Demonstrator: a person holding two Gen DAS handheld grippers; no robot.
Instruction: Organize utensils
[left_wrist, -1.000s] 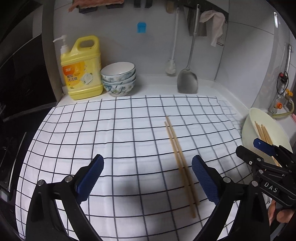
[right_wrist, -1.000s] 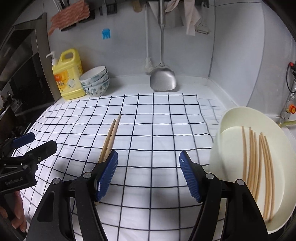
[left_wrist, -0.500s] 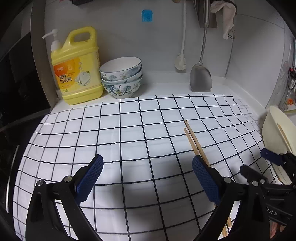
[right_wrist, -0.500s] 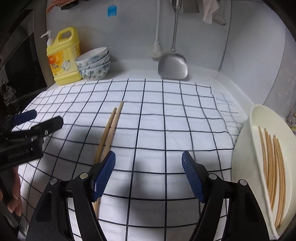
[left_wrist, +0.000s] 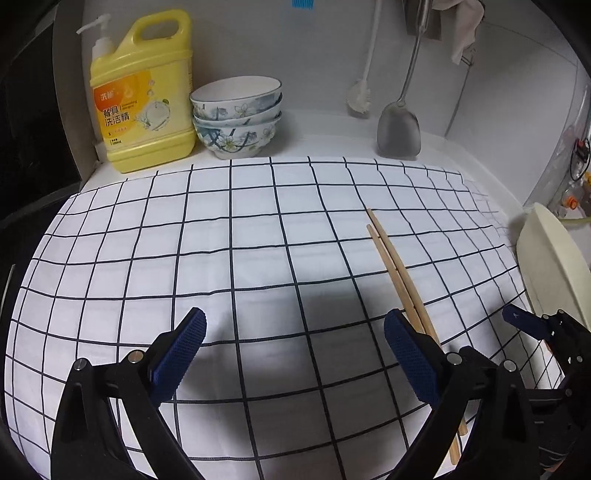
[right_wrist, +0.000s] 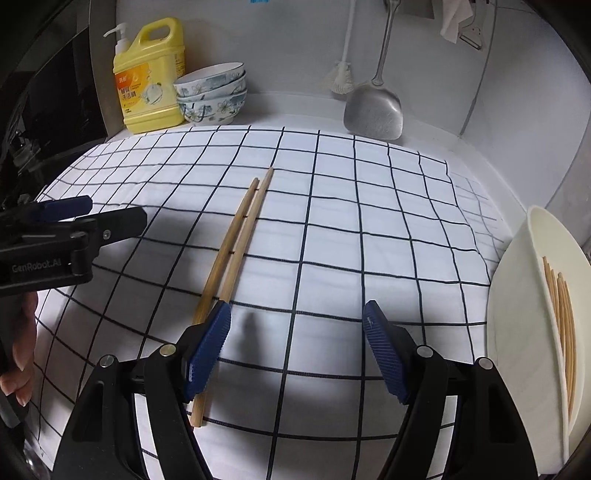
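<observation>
A pair of wooden chopsticks (left_wrist: 397, 267) lies side by side on the checked cloth (left_wrist: 229, 236); it also shows in the right wrist view (right_wrist: 236, 240). My left gripper (left_wrist: 293, 350) is open and empty, low over the cloth, with its right finger over the pair's near part. My right gripper (right_wrist: 295, 341) is open and empty, with its left finger over the pair's near end. A cream tray (right_wrist: 517, 295) at the right edge holds several more chopsticks (right_wrist: 561, 314).
A yellow detergent bottle (left_wrist: 142, 96) and stacked bowls (left_wrist: 238, 114) stand at the back left. A metal spatula (left_wrist: 399, 125) and a brush (left_wrist: 360, 99) hang on the back wall. The tray's edge (left_wrist: 554, 258) is on the right.
Both grippers have moved forward and lower over the cloth. The chopstick pair now lies closer to each gripper's inner finger. Both stay open.
</observation>
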